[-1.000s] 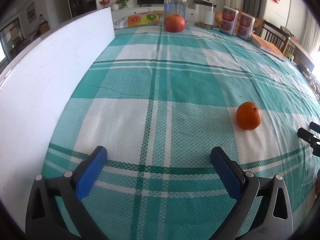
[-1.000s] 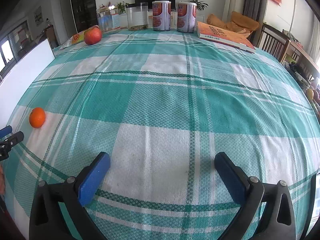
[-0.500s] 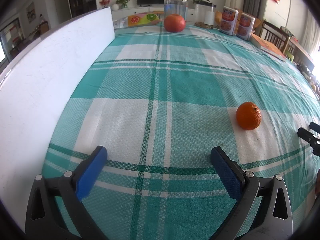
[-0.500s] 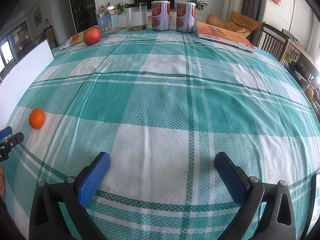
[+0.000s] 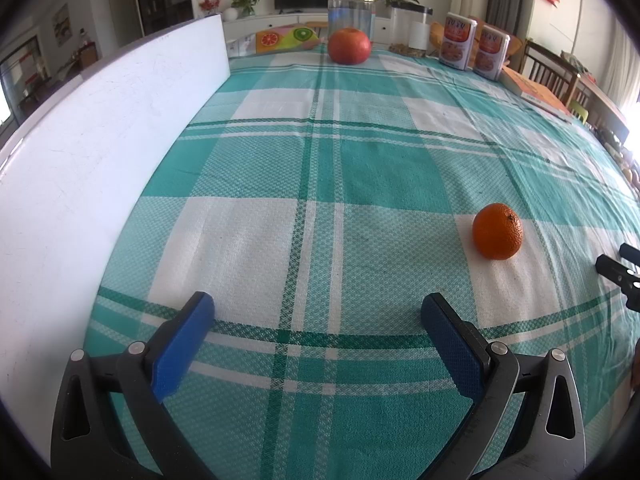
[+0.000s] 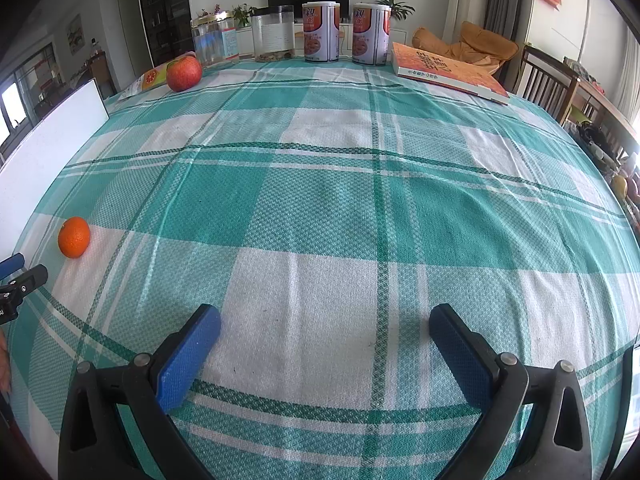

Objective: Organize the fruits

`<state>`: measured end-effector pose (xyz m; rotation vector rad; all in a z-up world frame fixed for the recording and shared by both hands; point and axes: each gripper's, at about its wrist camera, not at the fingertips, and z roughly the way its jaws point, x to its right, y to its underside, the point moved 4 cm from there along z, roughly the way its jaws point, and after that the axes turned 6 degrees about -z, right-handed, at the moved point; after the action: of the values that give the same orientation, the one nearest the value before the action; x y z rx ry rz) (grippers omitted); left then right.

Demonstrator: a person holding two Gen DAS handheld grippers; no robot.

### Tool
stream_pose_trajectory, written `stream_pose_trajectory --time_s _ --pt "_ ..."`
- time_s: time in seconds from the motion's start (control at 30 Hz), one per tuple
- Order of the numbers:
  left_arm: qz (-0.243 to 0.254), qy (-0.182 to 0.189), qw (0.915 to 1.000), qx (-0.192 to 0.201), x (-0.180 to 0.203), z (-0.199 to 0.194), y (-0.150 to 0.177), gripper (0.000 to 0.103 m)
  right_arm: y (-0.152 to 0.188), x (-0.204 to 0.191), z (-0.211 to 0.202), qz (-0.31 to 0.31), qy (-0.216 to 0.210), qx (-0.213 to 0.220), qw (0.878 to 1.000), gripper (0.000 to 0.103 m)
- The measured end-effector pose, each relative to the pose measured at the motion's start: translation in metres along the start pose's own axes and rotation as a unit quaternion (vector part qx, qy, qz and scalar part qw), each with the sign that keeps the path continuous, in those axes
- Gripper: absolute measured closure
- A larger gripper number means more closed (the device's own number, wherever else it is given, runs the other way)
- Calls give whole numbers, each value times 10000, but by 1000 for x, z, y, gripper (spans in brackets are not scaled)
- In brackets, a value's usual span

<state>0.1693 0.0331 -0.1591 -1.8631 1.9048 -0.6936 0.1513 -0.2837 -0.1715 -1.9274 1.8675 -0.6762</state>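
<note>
A small orange (image 5: 497, 231) lies on the green plaid tablecloth (image 5: 320, 184), ahead and to the right of my open, empty left gripper (image 5: 318, 314). It also shows at the far left of the right wrist view (image 6: 74, 237). A red apple (image 5: 349, 45) sits at the far end of the table, seen also in the right wrist view (image 6: 184, 73). My right gripper (image 6: 325, 326) is open and empty over the near middle of the cloth, and its tip shows at the right edge of the left wrist view (image 5: 618, 274).
A white board (image 5: 80, 152) stands along the left side of the table. At the far end stand clear jars (image 6: 273, 33), two cans (image 6: 322, 33), a fruit-print packet (image 5: 286, 36) and an orange book (image 6: 444, 69). Chairs (image 6: 544, 76) stand on the right.
</note>
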Motion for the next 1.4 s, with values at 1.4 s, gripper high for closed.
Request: stream_pose_trajectory --time_s 1.4 --pt "85 -13 9999 -64 3 4 -3 1 0 2 -1 11 8 -1 10000 0"
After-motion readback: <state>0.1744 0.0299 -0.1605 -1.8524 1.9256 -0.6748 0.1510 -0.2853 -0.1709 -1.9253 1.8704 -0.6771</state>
